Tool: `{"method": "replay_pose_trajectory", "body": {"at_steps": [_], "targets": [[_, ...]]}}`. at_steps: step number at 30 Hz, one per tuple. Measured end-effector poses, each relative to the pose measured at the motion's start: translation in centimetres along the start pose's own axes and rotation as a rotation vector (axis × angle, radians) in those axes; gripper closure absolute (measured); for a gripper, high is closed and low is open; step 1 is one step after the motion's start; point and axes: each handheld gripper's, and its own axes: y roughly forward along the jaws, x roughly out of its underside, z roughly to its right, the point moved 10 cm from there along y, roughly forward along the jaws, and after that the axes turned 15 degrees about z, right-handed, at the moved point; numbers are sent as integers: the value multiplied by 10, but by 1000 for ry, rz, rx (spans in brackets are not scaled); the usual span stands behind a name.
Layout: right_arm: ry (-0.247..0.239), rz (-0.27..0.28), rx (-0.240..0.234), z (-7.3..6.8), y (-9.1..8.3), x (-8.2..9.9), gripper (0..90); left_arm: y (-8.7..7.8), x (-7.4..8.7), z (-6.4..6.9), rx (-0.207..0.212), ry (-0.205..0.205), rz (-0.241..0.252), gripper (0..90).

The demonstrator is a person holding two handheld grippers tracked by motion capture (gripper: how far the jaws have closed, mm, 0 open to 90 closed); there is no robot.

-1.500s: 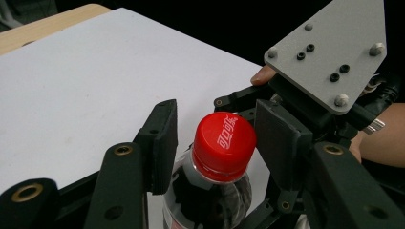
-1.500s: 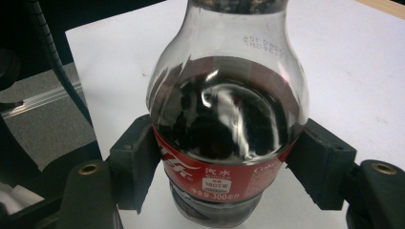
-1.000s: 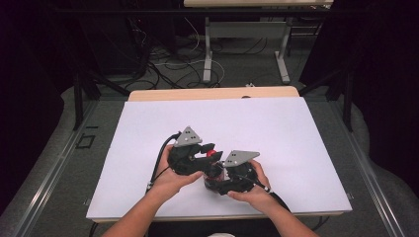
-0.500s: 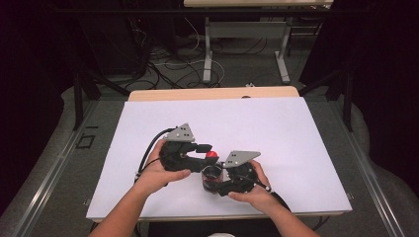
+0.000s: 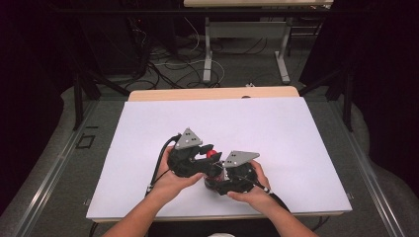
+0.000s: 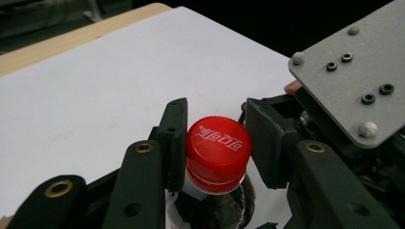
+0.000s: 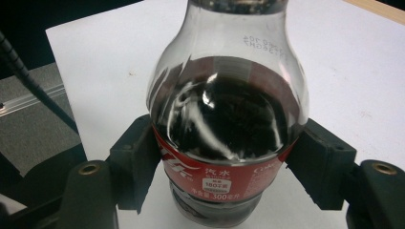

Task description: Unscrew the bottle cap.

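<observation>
While the right tongs [image 7: 224, 157] clamp the belly of a small cola bottle [image 7: 227, 129] at its red label, the left tongs [image 6: 217, 143] have just been closing on the red cap [image 6: 217, 152]. In the left gripper view one pad lies flat against the cap's ribbed side; the other looks to be touching the far side, though a thin gap there cannot be ruled out. I take the cap as gripped.

Seen from the high view, the bottle [image 5: 211, 170] stands near the front edge of the bench [image 5: 296, 138], about midway along it and well away from the back and side edges, with both hands crowded round it. The left hand [image 5: 170, 180] comes in from the front left, the right hand [image 5: 252, 190] from the front right. The bottle is upright, or close to it, and about two-thirds full of dark drink.

The step in hand looks like unscrewing the cap: body braced, top gripped. The next move calls for a firm twist of the left wrist about the neck while the right tongs keep the body from turning. Too loose a pinch would slip on the ribs, and fizz may escape once the seal breaks.
</observation>
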Motion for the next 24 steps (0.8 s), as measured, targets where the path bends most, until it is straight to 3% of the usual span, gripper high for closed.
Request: {"method": "replay_pose_trajectory", "body": {"at_steps": [3, 5, 8, 11, 14, 16, 19, 24], "targets": [[5, -1, -9, -1, -1, -1, 308, -1, -3, 0, 28, -16, 13, 606], [2, 5, -9, 0, -2, -2, 308, -4, -8, 0, 61, -18, 26, 527], [11, 4, -17, 0, -3, -2, 308, -12, -16, -3, 127, -11, 42, 493], [6, 8, -26, 0, -3, -3, 308, -16, -19, -7, 202, -11, 24, 478], [20, 1, -42, -2, -4, -3, 308, -18, -15, -9, 280, -23, 2, 489], [14, 15, -43, -2, -3, -4, 308, -15, -12, -12, 293, -4, -5, 501], [13, 14, -49, -3, -2, -4, 308, -13, -8, -10, 365, -2, -23, 542], [8, 2, -67, -5, -3, -3, 308, -9, -4, -8, 397, 2, -38, 598]]}}
